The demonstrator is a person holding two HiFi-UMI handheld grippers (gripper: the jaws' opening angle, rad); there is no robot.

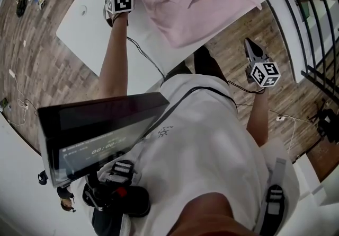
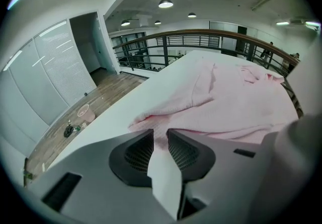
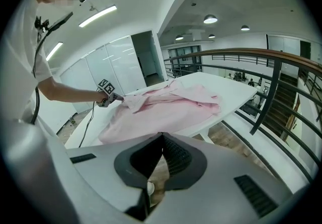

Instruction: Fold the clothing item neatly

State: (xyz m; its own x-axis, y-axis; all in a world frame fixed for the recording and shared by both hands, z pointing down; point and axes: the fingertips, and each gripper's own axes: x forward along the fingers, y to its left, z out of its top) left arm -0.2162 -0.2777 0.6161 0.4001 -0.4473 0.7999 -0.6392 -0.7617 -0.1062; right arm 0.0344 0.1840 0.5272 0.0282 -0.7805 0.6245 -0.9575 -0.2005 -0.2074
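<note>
- Your left tongs (image 2: 160,137), slightly spread, meet the edge of the pink shirt (image 2: 236,102) at lower centre; pinch it squarely.
- Your right tongs (image 3: 162,140), pressed together and empty: bring them over.

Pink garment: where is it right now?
Head view, top centre: the pink garment lies crumpled on the white table, its left edge by the left hand-held gripper.

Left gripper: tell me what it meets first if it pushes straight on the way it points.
Most likely the near edge of the pink shirt, which lies on the white table directly ahead of the left gripper. How near it is, is hard to judge.
</note>
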